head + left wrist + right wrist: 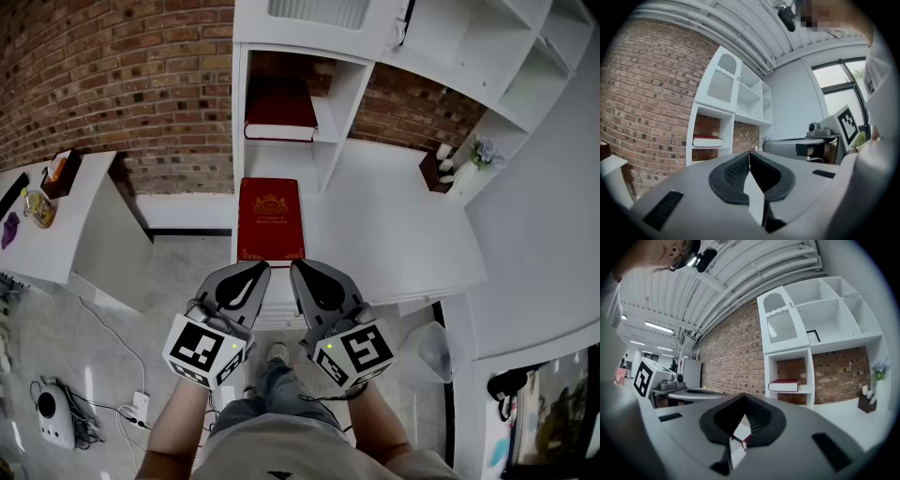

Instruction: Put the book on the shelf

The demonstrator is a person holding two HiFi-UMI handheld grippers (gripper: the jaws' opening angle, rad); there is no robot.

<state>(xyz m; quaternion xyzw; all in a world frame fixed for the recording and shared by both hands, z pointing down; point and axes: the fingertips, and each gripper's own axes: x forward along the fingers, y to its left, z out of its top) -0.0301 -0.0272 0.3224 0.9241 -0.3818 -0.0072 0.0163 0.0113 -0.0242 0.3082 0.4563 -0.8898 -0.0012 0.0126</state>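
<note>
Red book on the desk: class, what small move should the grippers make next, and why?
Probably open both jaws and ease forward to the near edge of the red book. It lies flat, untouched, on the desk, just ahead of the left gripper and right gripper, both shut and empty; the shelf stands beyond.

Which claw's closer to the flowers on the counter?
Right. The right claw sits down-left of the flowers; the left claw is farther left, beside it.
</note>
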